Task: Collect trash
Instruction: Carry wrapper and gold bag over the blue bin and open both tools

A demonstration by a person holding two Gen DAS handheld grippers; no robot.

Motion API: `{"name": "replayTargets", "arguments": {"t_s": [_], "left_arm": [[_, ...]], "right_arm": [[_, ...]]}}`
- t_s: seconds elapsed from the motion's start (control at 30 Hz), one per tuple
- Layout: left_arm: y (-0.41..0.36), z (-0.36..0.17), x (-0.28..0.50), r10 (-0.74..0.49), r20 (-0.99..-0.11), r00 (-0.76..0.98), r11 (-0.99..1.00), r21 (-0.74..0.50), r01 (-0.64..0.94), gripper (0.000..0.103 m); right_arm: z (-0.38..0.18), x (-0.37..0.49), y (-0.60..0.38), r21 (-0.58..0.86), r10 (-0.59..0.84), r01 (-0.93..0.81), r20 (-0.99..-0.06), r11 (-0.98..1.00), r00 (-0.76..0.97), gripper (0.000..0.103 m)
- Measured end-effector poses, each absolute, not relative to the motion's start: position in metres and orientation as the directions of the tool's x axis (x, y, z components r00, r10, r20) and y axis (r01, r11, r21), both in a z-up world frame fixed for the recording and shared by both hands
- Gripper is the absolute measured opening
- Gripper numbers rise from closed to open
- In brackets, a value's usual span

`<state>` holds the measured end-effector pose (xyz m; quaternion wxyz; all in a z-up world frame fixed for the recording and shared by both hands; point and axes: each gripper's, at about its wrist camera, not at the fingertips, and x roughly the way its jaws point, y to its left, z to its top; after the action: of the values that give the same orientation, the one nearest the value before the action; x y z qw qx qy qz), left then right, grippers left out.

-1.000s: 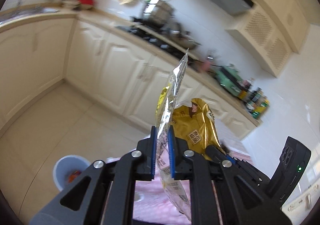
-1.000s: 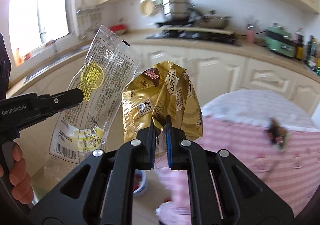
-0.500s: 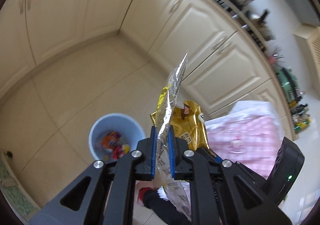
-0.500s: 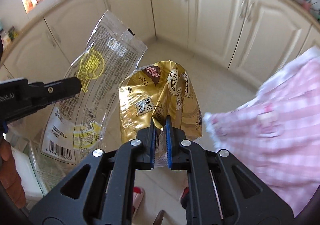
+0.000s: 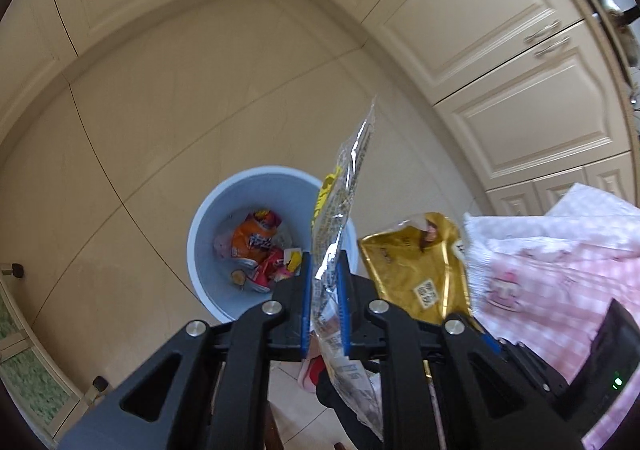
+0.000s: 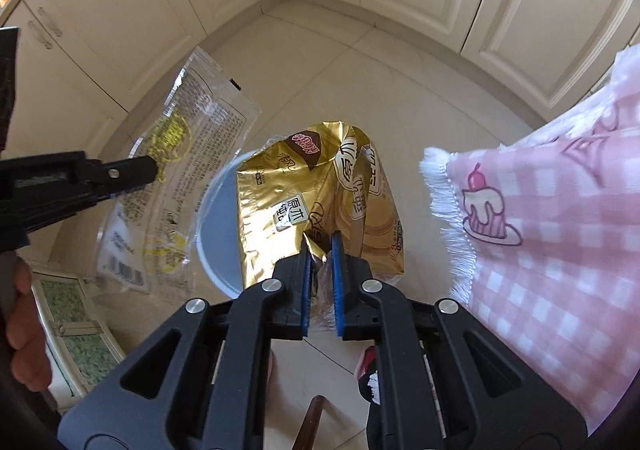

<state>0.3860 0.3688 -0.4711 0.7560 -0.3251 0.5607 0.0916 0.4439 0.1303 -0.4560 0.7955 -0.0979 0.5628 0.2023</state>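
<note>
We point both claws steeply down at the tiled floor. Our left claw (image 5: 324, 270) is clamped on a clear wrapper (image 5: 344, 186) with yellow print, held edge-up over the near rim of the pale blue bin (image 5: 212, 210), which has snack packets (image 5: 256, 238) in it. Our right claw (image 6: 320, 250) pinches a crumpled gold snack bag (image 6: 280, 186) just beside it, above the same bin. A pink checked tablecloth (image 6: 560, 230) hangs at the right.

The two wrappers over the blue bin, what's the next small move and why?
Probably open both grippers. The left gripper pinches the clear wrapper and the right gripper the gold wrapper, both above the blue bin, so they should fall in.
</note>
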Motion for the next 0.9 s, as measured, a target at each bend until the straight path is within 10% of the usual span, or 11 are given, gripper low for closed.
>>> {"name": "replayTargets", "arguments": {"t_s": [0.1,0.33,0.9], "left_arm": [[0.369,-0.493,0.395,-0.233,-0.919,0.317,0.772,-0.373,-0.515,0.012],[0.367,-0.501,0.398,-0.231,-0.925,0.303,0.763,-0.365,-0.533,0.051],[0.387,-0.462,0.36,-0.15,-0.928,0.34,0.759,-0.328,-0.562,0.053]], "right_arm": [[-0.467,0.449,0.13,0.079,0.206,-0.419,-0.941,0.905,0.267,0.009],[-0.478,0.449,0.133,0.101,0.211,-0.397,-0.947,0.912,0.244,0.009],[-0.469,0.446,0.166,0.153,0.284,-0.458,-0.93,0.876,0.233,0.012]]}}
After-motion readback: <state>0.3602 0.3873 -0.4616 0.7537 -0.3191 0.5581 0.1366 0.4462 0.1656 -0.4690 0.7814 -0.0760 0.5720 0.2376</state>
